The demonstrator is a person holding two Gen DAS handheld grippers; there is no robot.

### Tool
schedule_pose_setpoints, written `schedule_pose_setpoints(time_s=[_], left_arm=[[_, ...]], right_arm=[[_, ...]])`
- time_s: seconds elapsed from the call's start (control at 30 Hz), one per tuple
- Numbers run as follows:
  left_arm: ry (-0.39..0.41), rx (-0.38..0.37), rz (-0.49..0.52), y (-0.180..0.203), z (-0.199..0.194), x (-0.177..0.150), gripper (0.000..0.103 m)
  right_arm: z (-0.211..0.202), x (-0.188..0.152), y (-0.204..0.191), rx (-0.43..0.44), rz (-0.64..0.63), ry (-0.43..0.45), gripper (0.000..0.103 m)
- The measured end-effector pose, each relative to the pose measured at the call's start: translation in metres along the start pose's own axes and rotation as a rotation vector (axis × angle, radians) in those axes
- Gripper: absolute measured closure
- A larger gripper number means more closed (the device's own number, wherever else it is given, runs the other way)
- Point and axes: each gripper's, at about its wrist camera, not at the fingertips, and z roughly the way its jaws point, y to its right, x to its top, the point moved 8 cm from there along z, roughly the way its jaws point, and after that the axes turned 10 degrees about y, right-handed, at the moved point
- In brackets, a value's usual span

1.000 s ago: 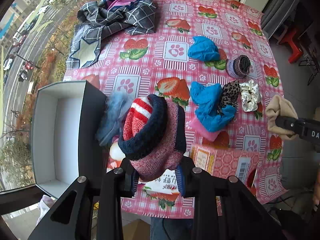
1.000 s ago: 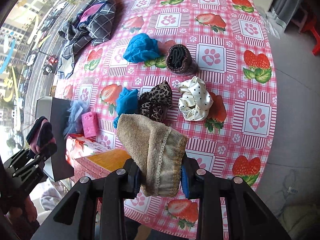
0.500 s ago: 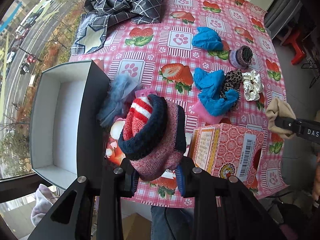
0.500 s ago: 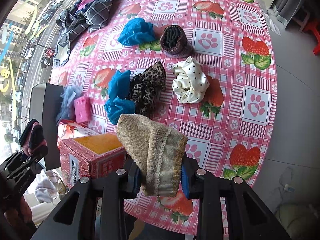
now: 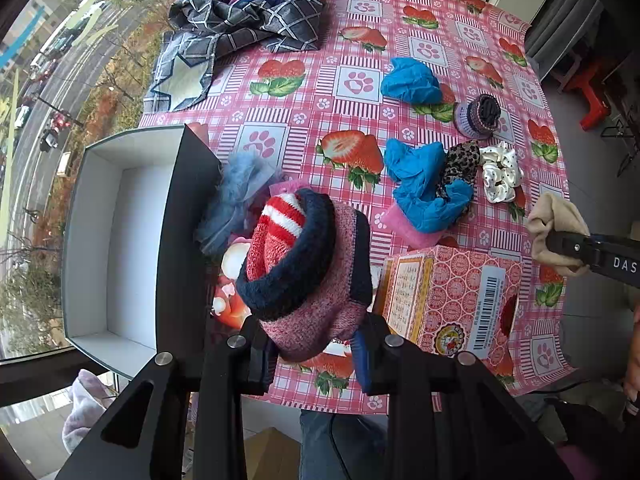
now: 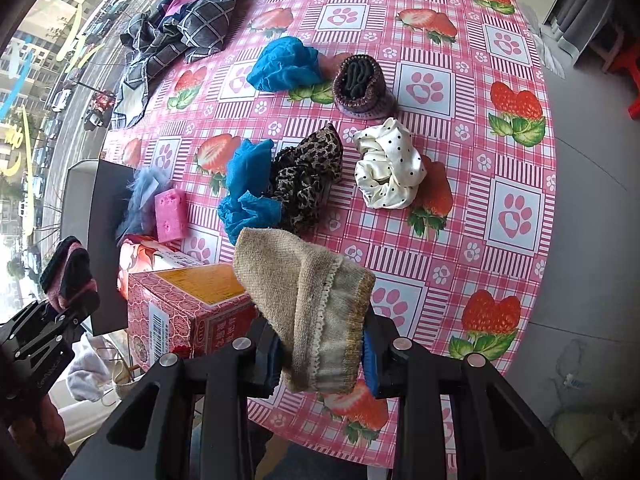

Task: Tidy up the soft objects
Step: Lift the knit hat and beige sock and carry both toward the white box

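My left gripper (image 5: 316, 354) is shut on a rolled pink, navy and red-striped sock bundle (image 5: 306, 268), held above the table's near edge beside the open white-lined box (image 5: 96, 240). My right gripper (image 6: 320, 360) is shut on a beige knit sock (image 6: 310, 300), held above the near edge; it also shows in the left wrist view (image 5: 554, 226). On the table lie two blue cloths (image 5: 426, 186) (image 5: 412, 82), a leopard scrunchie (image 6: 308, 176), a white dotted scrunchie (image 6: 386, 172), a purple sock roll (image 6: 360, 84) and a blue fluffy piece (image 5: 236, 196).
A pink patterned carton (image 5: 448, 300) stands at the near edge between the grippers. A pink sponge (image 6: 171, 215) lies by the box. A plaid garment (image 5: 240, 16) lies at the far left. The strawberry tablecloth (image 5: 320, 88) covers the table; a window is on the left.
Both grippers have pulled back and up from the table with their socks still held, so more of the near edge, the box and the carton show.
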Motion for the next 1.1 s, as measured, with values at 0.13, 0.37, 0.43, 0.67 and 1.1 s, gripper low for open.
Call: schedule_pose_setpoints(time_s=[0.13,0.37,0.43,0.67,1.1], left_arm=[[0.008,0.004,-0.004,-0.001,-0.002,0.005,0.070],[0.024,0.002,0.022,0.009,-0.004,0.022,0.070],[0.035,-0.008,0.051,0.020,-0.007,0.029,0.070],[0.065,-0.075,0.185,0.074,-0.014,0.045,0.070],[0.082,-0.158,0.419,0.161,-0.019,0.040,0.070]], right_arm=[[-0.003,0.002,0.002,0.000,0.005,0.007,0.070],[-0.010,0.004,0.012,-0.003,0.027,0.025,0.070],[-0.012,0.004,0.016,-0.005,0.037,0.031,0.070],[-0.026,-0.005,0.043,-0.023,0.111,0.064,0.070],[-0.037,-0.039,0.088,-0.050,0.254,0.071,0.070]])
